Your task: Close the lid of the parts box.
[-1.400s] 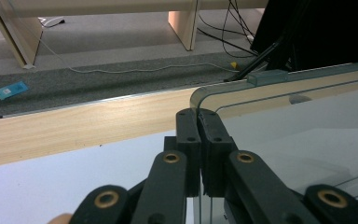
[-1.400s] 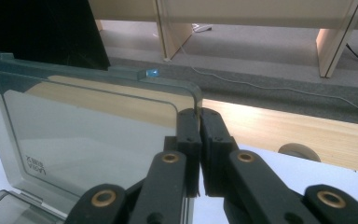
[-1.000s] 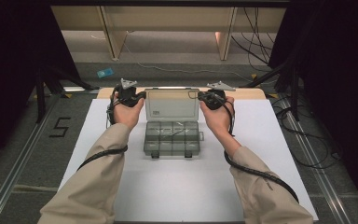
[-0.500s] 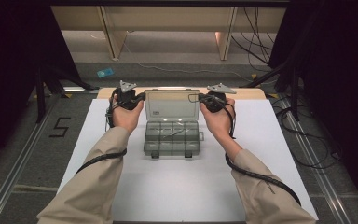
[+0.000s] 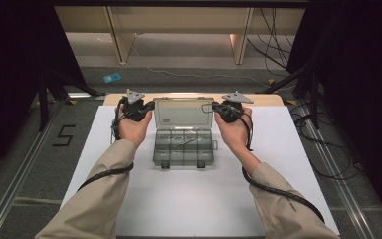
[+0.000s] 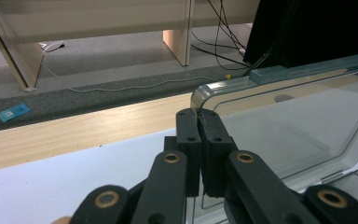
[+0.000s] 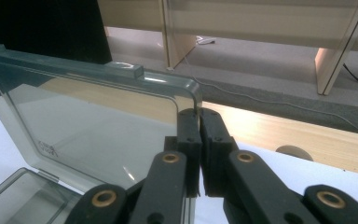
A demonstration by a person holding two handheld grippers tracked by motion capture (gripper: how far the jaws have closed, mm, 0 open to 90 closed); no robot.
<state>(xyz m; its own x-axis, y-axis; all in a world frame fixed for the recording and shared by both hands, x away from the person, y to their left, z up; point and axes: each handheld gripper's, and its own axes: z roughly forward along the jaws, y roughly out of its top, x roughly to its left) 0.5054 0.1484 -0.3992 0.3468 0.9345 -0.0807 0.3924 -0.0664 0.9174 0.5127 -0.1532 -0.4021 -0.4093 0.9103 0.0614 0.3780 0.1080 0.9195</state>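
A smoky clear plastic organizer box (image 5: 183, 149) with several compartments sits mid-table, its lid (image 5: 183, 113) standing up at the far side. My left gripper (image 5: 151, 105) pinches the lid's left edge near the top corner, and my right gripper (image 5: 214, 106) pinches its right edge. In the left gripper view the black jaws (image 6: 199, 116) are shut on the lid (image 6: 284, 135) at its rounded corner. The right gripper view shows the same grip (image 7: 199, 116) on the lid's (image 7: 93, 126) other corner. The box base (image 7: 23, 196) lies below.
The box rests on a white table top (image 5: 189, 199) with a wooden strip (image 5: 266, 99) along its far edge. Beyond are grey floor, a blue card (image 5: 112, 77), cables (image 5: 194, 74) and wooden furniture legs (image 5: 119, 35). Dark curtains flank both sides.
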